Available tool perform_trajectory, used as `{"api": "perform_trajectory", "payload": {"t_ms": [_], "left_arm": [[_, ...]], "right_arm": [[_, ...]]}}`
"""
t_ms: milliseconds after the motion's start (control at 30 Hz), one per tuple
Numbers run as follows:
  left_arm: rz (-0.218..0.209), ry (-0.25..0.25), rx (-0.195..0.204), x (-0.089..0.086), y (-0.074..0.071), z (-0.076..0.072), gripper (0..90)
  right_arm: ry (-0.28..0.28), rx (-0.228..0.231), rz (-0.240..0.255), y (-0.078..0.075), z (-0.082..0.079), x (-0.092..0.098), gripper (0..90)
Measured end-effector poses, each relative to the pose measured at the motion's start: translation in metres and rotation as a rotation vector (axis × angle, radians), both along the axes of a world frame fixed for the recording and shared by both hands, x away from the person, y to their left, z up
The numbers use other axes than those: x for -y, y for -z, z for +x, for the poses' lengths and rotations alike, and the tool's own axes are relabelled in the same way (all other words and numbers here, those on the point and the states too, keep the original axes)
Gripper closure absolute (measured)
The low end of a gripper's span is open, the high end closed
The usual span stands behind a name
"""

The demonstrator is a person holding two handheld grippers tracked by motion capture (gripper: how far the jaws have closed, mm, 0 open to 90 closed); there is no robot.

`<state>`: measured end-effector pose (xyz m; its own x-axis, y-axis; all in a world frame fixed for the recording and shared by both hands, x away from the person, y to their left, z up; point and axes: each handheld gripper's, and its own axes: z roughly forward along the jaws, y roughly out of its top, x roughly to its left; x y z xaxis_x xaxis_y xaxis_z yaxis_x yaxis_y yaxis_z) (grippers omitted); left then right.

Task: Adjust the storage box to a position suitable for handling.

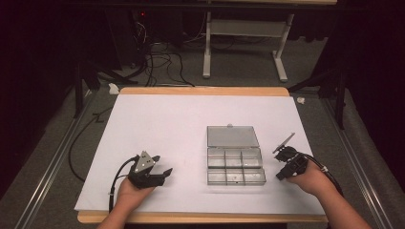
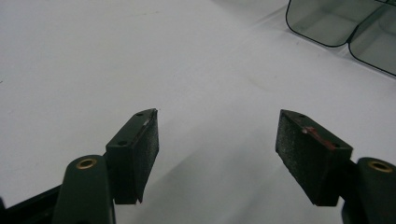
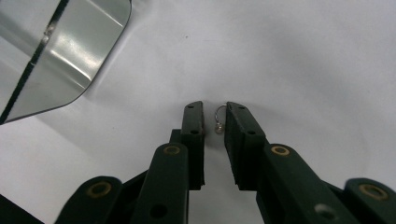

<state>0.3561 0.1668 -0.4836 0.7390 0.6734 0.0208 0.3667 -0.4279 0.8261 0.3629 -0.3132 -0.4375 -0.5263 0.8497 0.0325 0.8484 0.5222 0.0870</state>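
My left tongs [image 2: 217,140] rest wide apart on the white surface [image 1: 167,124]. My right tongs [image 3: 215,122] are nearly together around a small hooked earring [image 3: 218,122], beside the open compartment box [image 1: 235,155].

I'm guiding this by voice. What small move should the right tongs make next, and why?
Probably close the right tongs a little more. The small silver hook with a bead sits in the narrow gap between the jaws, over the white table sheet, and the pads do not clearly pinch it yet. The clear plastic compartment box lies open beside them.
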Motion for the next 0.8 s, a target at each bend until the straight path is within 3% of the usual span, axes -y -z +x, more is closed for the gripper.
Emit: {"api": "perform_trajectory", "payload": {"t_ms": [233,400,800], "left_arm": [[0.002,0.000,0.002,0.0000,0.0000,0.0000,30.6],[0.003,-0.001,0.002,0.0000,0.0000,0.0000,30.6],[0.002,-0.003,0.004,0.0001,0.0000,-0.0003,30.5]], "right_arm": [[-0.007,-0.007,-0.005,0.0001,0.0026,0.0007,86.3],[-0.031,0.016,-0.035,-0.0004,-0.0006,-0.0037,87.0],[-0.024,0.029,-0.003,-0.0091,-0.0046,-0.0028,86.9]]}}
